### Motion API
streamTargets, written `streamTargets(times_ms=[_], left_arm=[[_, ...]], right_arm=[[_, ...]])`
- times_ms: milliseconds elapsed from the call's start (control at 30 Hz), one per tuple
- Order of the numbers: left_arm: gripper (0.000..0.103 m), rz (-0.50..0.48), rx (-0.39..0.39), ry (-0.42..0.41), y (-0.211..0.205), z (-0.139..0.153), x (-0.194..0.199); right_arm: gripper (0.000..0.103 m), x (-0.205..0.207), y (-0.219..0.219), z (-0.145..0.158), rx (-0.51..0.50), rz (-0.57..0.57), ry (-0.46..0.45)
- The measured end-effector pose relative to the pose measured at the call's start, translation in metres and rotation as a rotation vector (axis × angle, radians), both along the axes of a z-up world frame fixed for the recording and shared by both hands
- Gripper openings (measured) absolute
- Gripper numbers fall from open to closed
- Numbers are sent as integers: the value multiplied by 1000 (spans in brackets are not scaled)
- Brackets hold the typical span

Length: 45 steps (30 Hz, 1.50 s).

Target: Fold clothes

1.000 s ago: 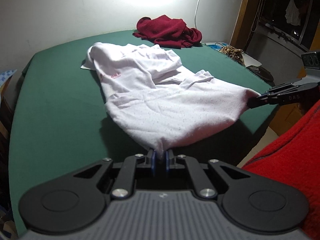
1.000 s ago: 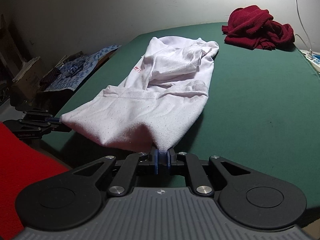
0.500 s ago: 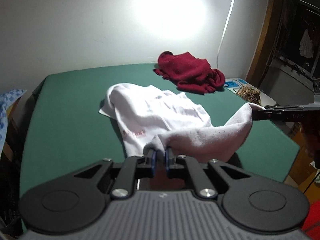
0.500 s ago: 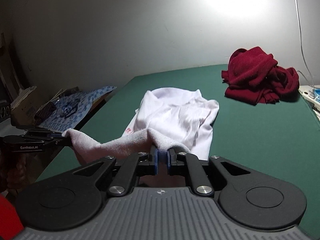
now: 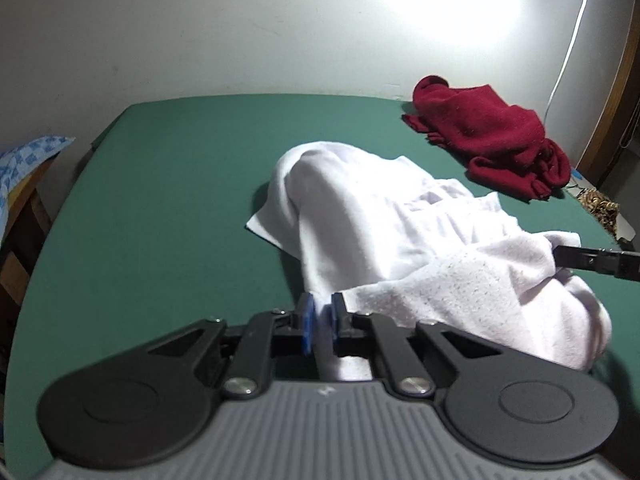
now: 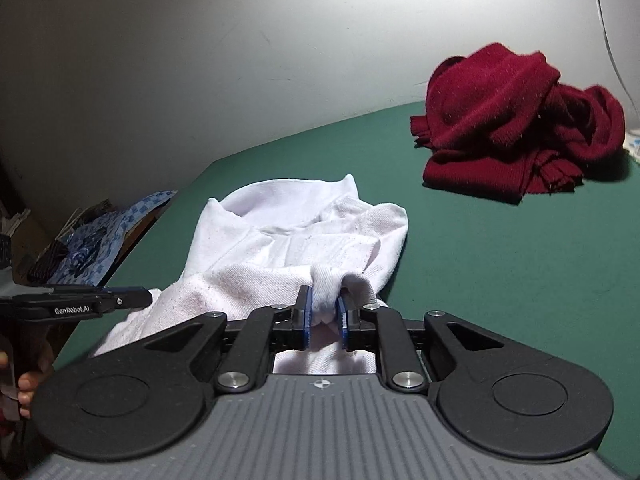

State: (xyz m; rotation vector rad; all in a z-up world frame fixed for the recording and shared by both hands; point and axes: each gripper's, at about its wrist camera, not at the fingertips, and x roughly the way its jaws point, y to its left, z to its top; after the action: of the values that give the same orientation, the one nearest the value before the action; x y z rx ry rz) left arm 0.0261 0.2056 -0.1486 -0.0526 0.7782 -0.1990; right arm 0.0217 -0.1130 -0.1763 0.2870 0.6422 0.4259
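A white garment [image 5: 380, 220] lies folded over itself on the green table [image 5: 180, 180]. My left gripper [image 5: 322, 314] is shut on one corner of its upper layer, low over the table. In the right wrist view the same garment [image 6: 300, 232] bunches into my right gripper [image 6: 324, 316]. The right jaws are opening, and a fold of cloth still fills the gap and touches both blue pads. Each gripper shows in the other's view: the right gripper [image 5: 560, 254] at the garment's right corner, the left gripper [image 6: 148, 298] at its left corner.
A crumpled dark red garment [image 5: 488, 136] lies at the table's far right, near the wall, also as the red garment [image 6: 520, 120]. Blue patterned cloth [image 6: 120, 224] sits off the table's left edge. A white cable [image 5: 568, 48] hangs down the wall. A person's fingers [image 6: 24, 380] hold the left gripper.
Both grippers carried the garment's near hem forward, away from the table's front edge, and laid it over the far half. The right jaws have widened; the left jaws stay closed.
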Motion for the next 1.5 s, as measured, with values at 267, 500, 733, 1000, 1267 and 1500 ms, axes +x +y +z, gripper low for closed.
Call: streamTargets(times_ms=[267,500,733,1000,1267,1500], left_arm=[[38,-4,-58,36,29,20,-49],[39,-29,-182,106,16,3,-63],[10,-94,-207,132,8,7,-83],[28,-55,-38,14,13,29,-89],[49,-76,68,-47,-16,22,-35],[73,12,-19,65,11,4,-38]], right_arm=[[43,-34,-34,16,34,17,61],[27,-51,-3,-14,-8,44,131],[12,-52,-14,-3,43,101,223],[37,-54,-19,9,-54,29,137],[29,-20,28,21,-189,81,-76],[31,-4,15,2,-124,-52,10]])
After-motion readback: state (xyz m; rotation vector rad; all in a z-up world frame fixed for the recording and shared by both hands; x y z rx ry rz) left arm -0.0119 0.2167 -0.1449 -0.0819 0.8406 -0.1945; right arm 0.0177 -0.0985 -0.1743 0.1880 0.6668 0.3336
